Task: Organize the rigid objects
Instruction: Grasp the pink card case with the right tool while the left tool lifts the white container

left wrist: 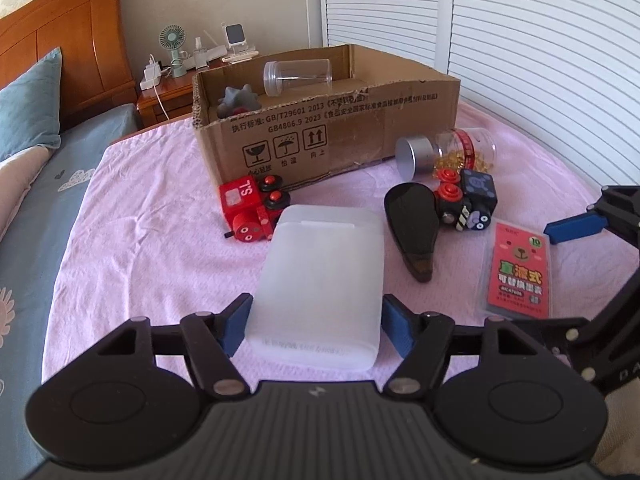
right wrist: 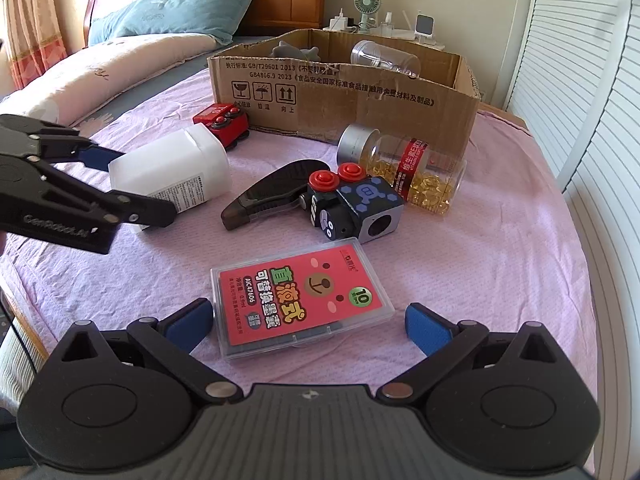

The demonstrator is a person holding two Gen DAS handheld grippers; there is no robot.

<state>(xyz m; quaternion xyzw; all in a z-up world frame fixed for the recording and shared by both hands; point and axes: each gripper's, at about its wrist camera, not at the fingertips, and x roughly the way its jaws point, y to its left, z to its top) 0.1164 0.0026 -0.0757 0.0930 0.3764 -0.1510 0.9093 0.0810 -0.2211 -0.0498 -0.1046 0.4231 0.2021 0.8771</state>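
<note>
My left gripper [left wrist: 316,326] is open, its blue pads on either side of a white translucent plastic box [left wrist: 324,280] lying on the pink bedspread, small gaps showing. It also shows in the right wrist view [right wrist: 172,168]. My right gripper [right wrist: 306,320] is open around a clear flat case with a red label [right wrist: 300,300], not touching it. Beyond lie a dark plastic clip [right wrist: 276,192], a black toy train car [right wrist: 352,204], a red toy train car [left wrist: 252,208] and a capsule jar with a silver lid [right wrist: 404,168]. The cardboard box [left wrist: 340,136] holds a clear jar [left wrist: 298,77] and a grey toy [left wrist: 238,98].
The pink bedspread [right wrist: 500,260] covers the bed. A blue pillow [right wrist: 180,4] and wooden headboard [left wrist: 68,40] lie at the far side. A nightstand with a small fan [left wrist: 173,42] stands behind the cardboard box. White louvred doors [left wrist: 520,32] line the right.
</note>
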